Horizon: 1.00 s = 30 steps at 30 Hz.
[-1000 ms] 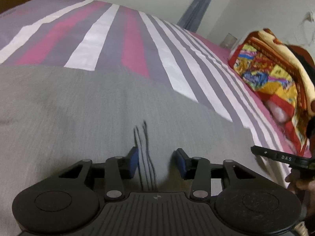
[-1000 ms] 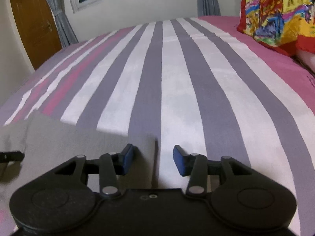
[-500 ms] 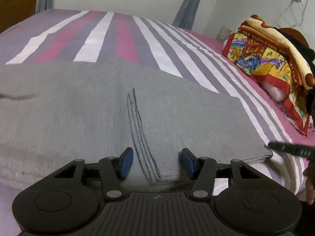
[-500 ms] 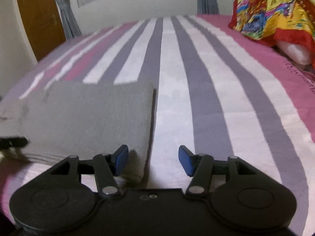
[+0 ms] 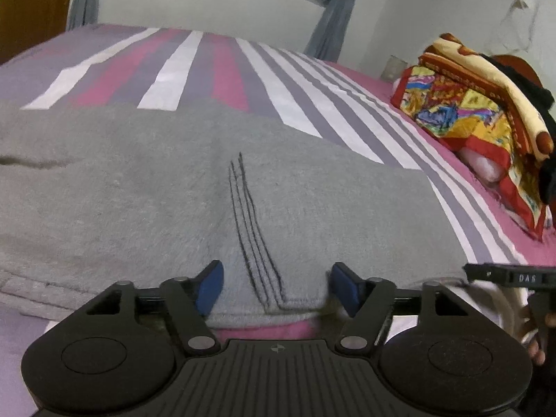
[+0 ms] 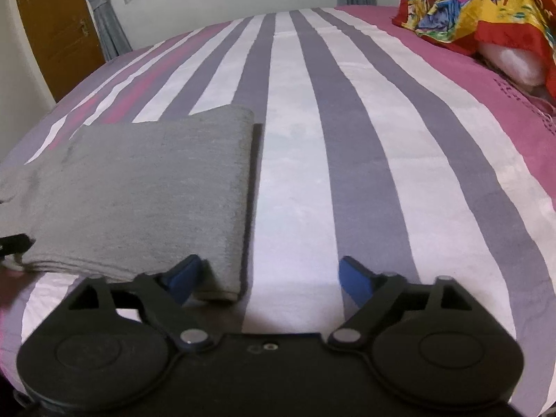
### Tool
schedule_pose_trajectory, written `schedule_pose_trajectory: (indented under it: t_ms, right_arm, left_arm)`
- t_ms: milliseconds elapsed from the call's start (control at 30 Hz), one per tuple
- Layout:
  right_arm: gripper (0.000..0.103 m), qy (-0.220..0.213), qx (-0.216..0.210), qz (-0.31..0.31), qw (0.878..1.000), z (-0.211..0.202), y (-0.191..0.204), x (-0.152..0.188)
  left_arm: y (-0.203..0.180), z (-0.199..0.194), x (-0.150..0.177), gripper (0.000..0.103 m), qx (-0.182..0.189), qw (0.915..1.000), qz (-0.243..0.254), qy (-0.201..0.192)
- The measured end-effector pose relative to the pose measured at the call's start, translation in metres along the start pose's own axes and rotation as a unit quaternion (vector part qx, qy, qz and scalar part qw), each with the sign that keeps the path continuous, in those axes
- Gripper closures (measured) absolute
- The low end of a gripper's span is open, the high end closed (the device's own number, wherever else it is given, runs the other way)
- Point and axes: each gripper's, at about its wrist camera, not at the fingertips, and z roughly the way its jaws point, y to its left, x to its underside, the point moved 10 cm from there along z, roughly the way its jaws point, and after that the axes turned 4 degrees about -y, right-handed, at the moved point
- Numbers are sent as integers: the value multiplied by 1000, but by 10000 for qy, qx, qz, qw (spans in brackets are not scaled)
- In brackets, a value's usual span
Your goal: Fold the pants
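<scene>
We are holding the left gripper with its jaws spread wide and gripping nothing, its blue pads standing to either side of the near edge of the grey pants, just short of the cloth, with the dark stitched seam lines running away from the gap between them. We are keeping the right gripper likewise parted and empty, its left pad sitting at the near right corner of the pants, though we cannot tell whether it is touching the fabric, while its right pad is hovering over bare bedding. The pants are lying folded into a flat, layered rectangle on the bed, with stacked edges showing along the near side. Under them the striped bedsheet in white, grey and pink is spreading outward. Farther to the right, well apart from the pants, a bright patterned blanket is lying bunched over a pale pillow. Beyond the bed we are seeing a white wall, grey curtains and a brown door
</scene>
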Motion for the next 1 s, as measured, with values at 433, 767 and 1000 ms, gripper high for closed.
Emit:
schedule_pose_trajectory:
  t_ms: [433, 767, 1000]
  right_arm:
    - [1, -233, -26, -504, 9985, -17, 15, 7]
    - [0, -1502, -136, -391, 9878, -58, 21, -41]
    - [0, -265, 26, -106, 9996, 5, 3, -21]
  left_arm:
    - [53, -84, 9, 0, -751, 9930, 786, -453]
    - [179, -98, 9, 0, -1268, 9767, -1458, -937]
    - [237, -105, 7, 0, -411, 9374, -3082, -1569]
